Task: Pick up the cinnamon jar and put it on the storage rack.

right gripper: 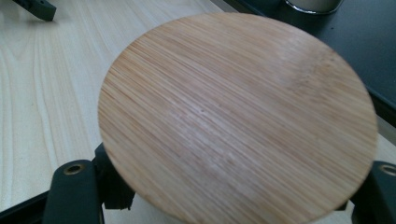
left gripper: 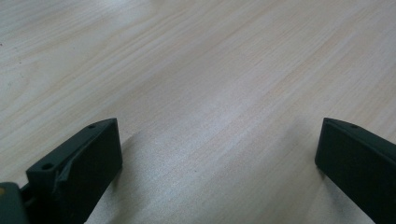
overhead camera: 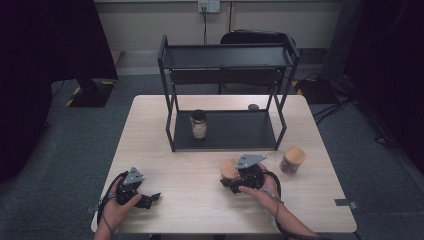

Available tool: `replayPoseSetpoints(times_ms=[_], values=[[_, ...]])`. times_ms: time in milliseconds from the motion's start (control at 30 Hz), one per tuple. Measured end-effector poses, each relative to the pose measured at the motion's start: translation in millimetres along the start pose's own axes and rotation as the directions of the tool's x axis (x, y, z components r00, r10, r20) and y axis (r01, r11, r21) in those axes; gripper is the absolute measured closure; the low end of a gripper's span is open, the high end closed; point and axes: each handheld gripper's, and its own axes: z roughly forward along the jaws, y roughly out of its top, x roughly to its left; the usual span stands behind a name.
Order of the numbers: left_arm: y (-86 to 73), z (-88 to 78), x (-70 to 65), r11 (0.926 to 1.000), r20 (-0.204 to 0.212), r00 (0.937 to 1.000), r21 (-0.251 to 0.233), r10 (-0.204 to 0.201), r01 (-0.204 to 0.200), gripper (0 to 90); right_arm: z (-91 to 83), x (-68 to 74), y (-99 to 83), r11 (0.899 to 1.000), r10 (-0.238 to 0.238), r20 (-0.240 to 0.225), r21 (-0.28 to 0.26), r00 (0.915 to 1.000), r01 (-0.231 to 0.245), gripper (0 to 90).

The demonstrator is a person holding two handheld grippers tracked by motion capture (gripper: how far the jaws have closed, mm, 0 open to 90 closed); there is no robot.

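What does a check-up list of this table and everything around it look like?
Surface: pale wooden table, bare in front.
Job's things: wood-lidded jar in the right gripper; second wood-lidded jar standing beside it.
Clutter: black two-level metal rack; dark-lidded glass jar on its lower shelf.
Grippers: right shut on the jar; left gripper open, low over the table.
Cables: black cable trailing from the left gripper.
Surroundings: grey floor, wall socket.

Three jars are counted: one (overhead camera: 198, 124) on the lower shelf of the single black rack (overhead camera: 225, 56), one (overhead camera: 229, 170) with a bamboo lid at the right gripper (overhead camera: 235, 184), one (overhead camera: 292, 159) further right. Two grippers are seen, the left gripper (overhead camera: 150, 199) included, on one worktop (overhead camera: 150, 140).
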Motion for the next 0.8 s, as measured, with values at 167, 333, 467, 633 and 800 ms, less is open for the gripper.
replayPoseSetpoints(times_ms=[167, 333, 467, 633, 800], values=[[0.0, 0.0, 0.0, 1.0000, 0.000, 1.0000, 0.000, 0.000, 0.000, 0.1, 0.2, -1.5, 2.2, 1.000, 0.008, -0.003, 0.000, 1.0000, -0.008, 25.1], [0.0, 0.0, 0.0, 1.0000, 0.000, 1.0000, 0.000, 0.000, 0.000, 0.1, 0.9, -2.1, 5.2, 1.000, 0.004, -0.002, 0.006, 1.0000, -0.004, 25.1], [0.0, 0.0, 0.0, 1.0000, 0.000, 1.0000, 0.000, 0.000, 0.000, 0.1, 1.9, -3.0, 8.7, 1.000, -0.001, -0.004, 0.014, 1.0000, 0.001, 25.1], [0.0, 0.0, 0.0, 1.0000, 0.000, 1.0000, 0.000, 0.000, 0.000, 0.1, 2.7, -5.5, 13.3, 1.000, 0.002, -0.005, 0.018, 1.0000, -0.002, 25.1], [0.0, 0.0, 0.0, 1.0000, 0.000, 1.0000, 0.000, 0.000, 0.000, 0.1, 3.7, -9.1, 15.6, 1.000, 0.011, -0.002, 0.023, 0.9999, -0.011, 25.1]])
